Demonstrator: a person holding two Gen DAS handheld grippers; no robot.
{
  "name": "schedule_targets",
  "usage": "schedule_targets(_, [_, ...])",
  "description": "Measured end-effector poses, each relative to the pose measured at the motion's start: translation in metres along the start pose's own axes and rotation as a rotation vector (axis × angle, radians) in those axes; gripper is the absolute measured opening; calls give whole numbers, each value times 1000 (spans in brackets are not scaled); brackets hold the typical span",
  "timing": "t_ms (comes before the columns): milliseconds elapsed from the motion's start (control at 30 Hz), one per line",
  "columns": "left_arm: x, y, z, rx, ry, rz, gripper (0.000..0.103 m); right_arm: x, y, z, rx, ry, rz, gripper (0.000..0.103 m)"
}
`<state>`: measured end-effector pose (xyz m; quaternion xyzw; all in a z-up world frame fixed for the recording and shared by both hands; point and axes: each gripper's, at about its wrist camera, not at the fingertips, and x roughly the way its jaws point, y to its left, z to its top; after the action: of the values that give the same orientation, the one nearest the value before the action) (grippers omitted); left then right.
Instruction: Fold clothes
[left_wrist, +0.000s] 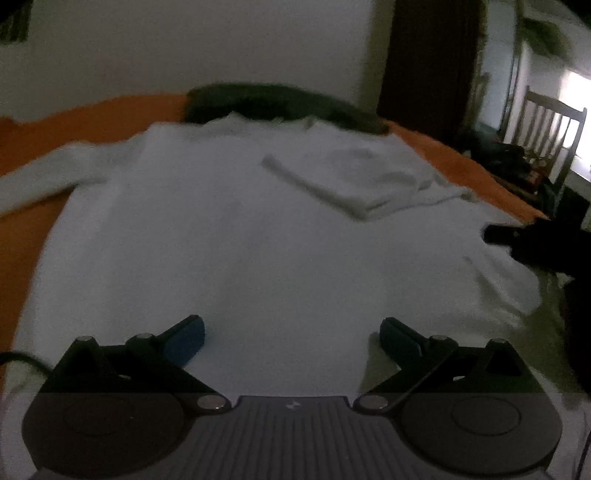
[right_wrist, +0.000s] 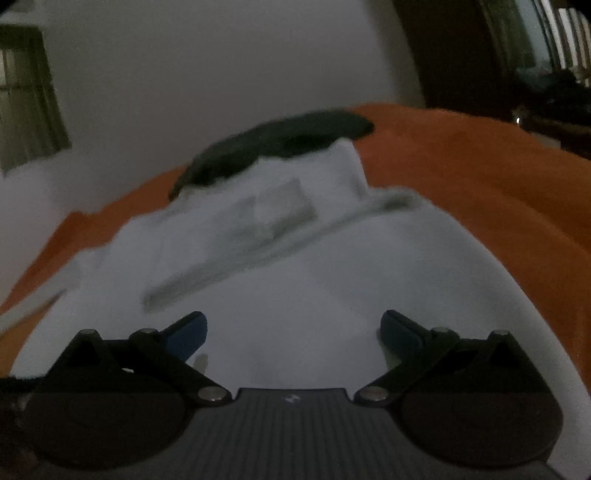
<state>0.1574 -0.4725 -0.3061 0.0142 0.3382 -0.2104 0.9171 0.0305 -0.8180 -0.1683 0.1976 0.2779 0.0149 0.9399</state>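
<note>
Both grippers (left_wrist: 291, 338) (right_wrist: 293, 334) released above white garment (left_wrist: 221, 229), orange bedcover (left_wrist: 92, 118) beneath

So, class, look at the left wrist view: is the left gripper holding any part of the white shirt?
No: the left gripper stands wide open above the white shirt, with nothing pinched between its fingers.

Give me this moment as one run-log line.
garment: white shirt flat on orange cover, one sleeve folded in | left gripper: open, empty | right gripper: open, empty
</note>
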Motion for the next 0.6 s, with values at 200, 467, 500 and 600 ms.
schedule_targets(200, [-12, 6, 12, 69, 149, -49, 103, -24, 35, 1, -154, 121, -16, 103])
schedule_targets(467, [-42, 9, 5, 88, 128, -51, 103, -7, 83, 6, -177, 33, 128, 103])
schedule_targets(500, [-45, 11, 8, 74, 134, -56, 103, -2, 87, 8, -179, 39, 137, 103])
schedule_targets(600, [-47, 22, 12, -4, 167, 4, 102, 13, 97, 14, -195, 60, 166, 103])
